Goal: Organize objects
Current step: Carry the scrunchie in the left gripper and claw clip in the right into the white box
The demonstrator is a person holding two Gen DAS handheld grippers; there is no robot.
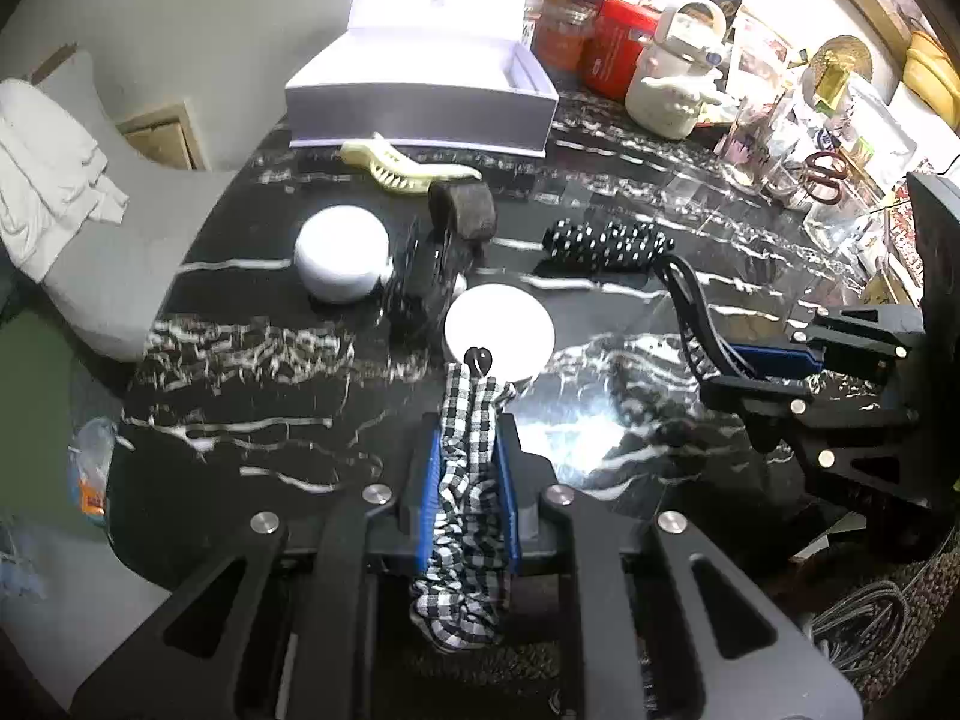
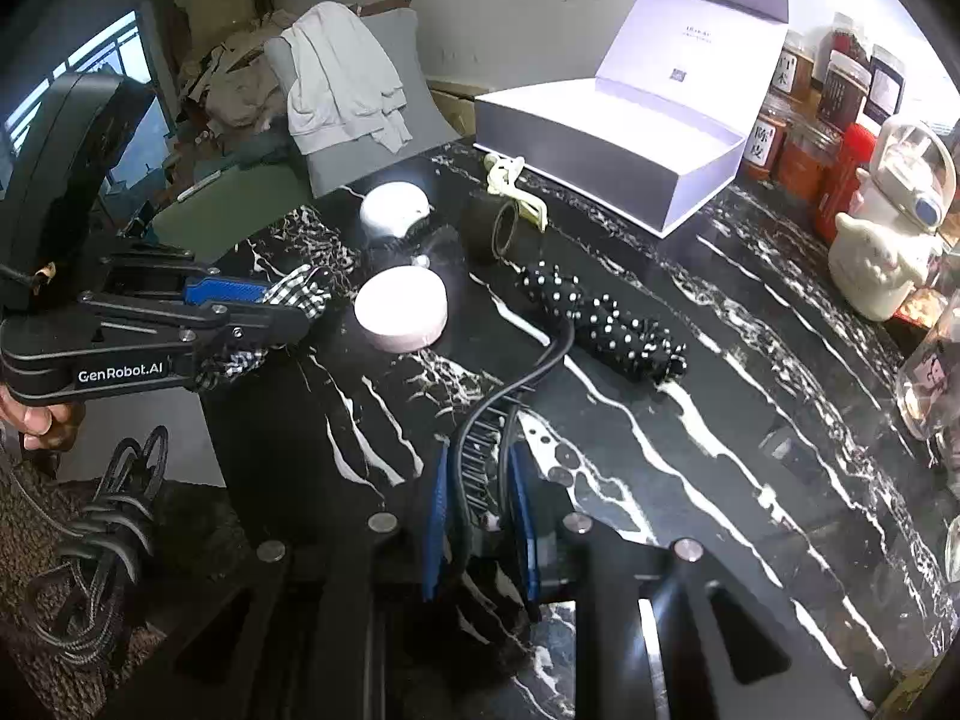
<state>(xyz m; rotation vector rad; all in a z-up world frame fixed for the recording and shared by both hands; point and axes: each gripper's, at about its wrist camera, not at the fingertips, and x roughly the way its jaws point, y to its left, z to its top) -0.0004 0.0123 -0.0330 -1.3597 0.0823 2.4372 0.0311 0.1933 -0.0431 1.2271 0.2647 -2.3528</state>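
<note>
Two grippers, both loaded right now. Your left gripper (image 1: 471, 468) has its fingers clamped on a black-and-white checked fabric hair tie (image 1: 467, 516), which runs lengthwise between the blue pads with a tail bunched up behind them and a small black clasp poking out front at 12 o'clock. Your right gripper (image 2: 480, 498) is squeezed onto a black comb-style hair clip (image 2: 510, 402), teeth showing between the pads and its curved end arcing forward toward 1 o'clock.

My guess is you're holding both up off the surface (image 2: 750, 420) because they're headed for the open white gift box (image 2: 606, 138) at the far edge, lid propped back, looks like the obvious drop spot for hair stuff.

Still lying loose on the black marble: a black studded scrunchie-type roll (image 2: 600, 324) just past the clip's tip, a round white container (image 2: 401, 309) between the two grippers, a second white one (image 2: 393, 210) farther back, a dark roller-shaped thing (image 2: 495, 225), and a pale yellow claw clip (image 1: 399, 168) right against the box front.

The checked tie looks soft and crumpled, small gingham pattern, floppy enough that it'll probably sag once released. The comb clip looks rigid and thin, so it could twist in the pads.
</note>
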